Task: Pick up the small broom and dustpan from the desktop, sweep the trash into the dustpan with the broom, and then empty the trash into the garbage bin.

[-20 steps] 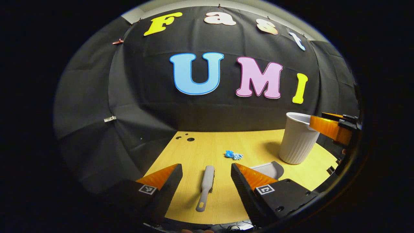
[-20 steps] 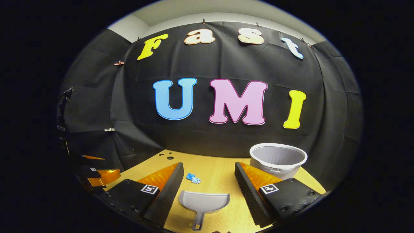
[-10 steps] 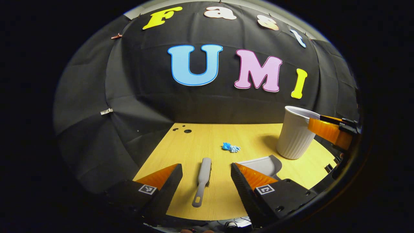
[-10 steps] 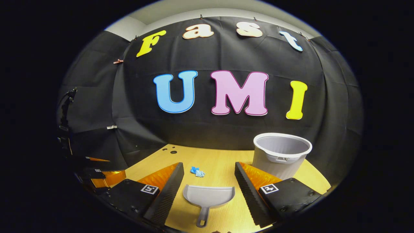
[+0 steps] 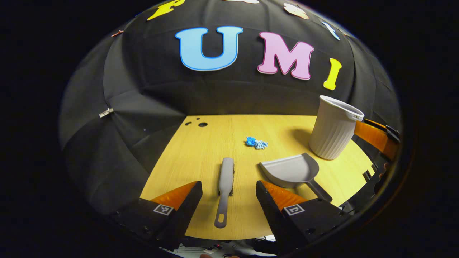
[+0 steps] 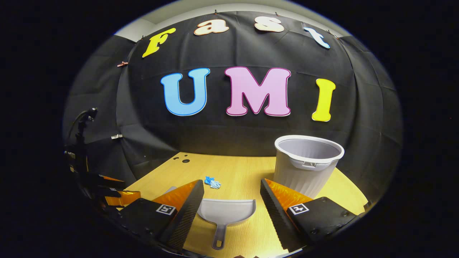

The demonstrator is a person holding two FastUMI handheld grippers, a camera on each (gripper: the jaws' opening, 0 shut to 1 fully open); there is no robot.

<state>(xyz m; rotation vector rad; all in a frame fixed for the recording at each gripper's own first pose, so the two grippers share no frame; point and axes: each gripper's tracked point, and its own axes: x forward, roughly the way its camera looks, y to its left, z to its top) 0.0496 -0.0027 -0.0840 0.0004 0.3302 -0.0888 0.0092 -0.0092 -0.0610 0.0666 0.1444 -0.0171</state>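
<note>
In the left gripper view, the left gripper (image 5: pixel 228 191) hangs with its jaws wide, holding nothing; the grey small broom (image 5: pixel 225 186) lies on the wooden desktop (image 5: pixel 200 150) at lower centre, between the fingers. The grey dustpan (image 5: pixel 291 171) lies right of it, blue crumpled trash (image 5: pixel 256 142) at centre, the white ribbed garbage bin (image 5: pixel 334 132) at right. In the right gripper view, the right gripper (image 6: pixel 231 200) is wide and empty, the dustpan (image 6: pixel 226 215) between its fingers at bottom centre

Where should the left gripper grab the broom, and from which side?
Take the broom by its narrow handle, just above the hanging hole at the near end. It lies flat on the desktop, handle toward the open left gripper, nearly in line with the gap between its fingers. Probably best to come down from above on the near side, fingers straddling the handle across its width, away from the bristles.
</note>
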